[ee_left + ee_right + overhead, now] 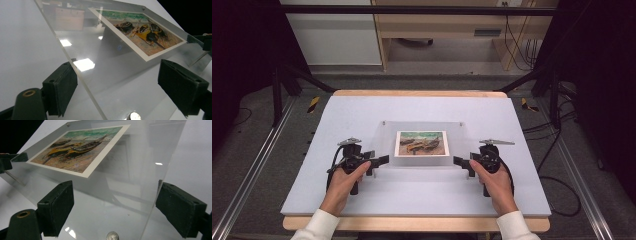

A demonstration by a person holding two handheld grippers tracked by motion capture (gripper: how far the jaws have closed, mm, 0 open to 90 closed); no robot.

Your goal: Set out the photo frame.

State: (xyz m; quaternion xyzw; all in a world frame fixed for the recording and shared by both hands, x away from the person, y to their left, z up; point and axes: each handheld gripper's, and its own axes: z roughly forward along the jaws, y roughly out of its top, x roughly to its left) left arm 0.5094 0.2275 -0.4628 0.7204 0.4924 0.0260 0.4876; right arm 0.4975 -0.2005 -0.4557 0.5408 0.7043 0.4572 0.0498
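Acrylic frame (422, 145) between grippers (both open)

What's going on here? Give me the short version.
A person holds a tool in each hand at the near corners of a clear acrylic photo frame lying on the white table. The left tool and right tool each have open jaws straddling a corner. A boat picture sits inside.

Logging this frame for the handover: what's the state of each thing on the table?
Acrylic frame: near edge raised off the table, tilted, corners between both grippers' jaws.
Boat picture: inside the frame, face up.
Left gripper: open, jaws astride the frame's near left corner.
Right gripper: open, jaws astride the near right corner.
Table: white top.
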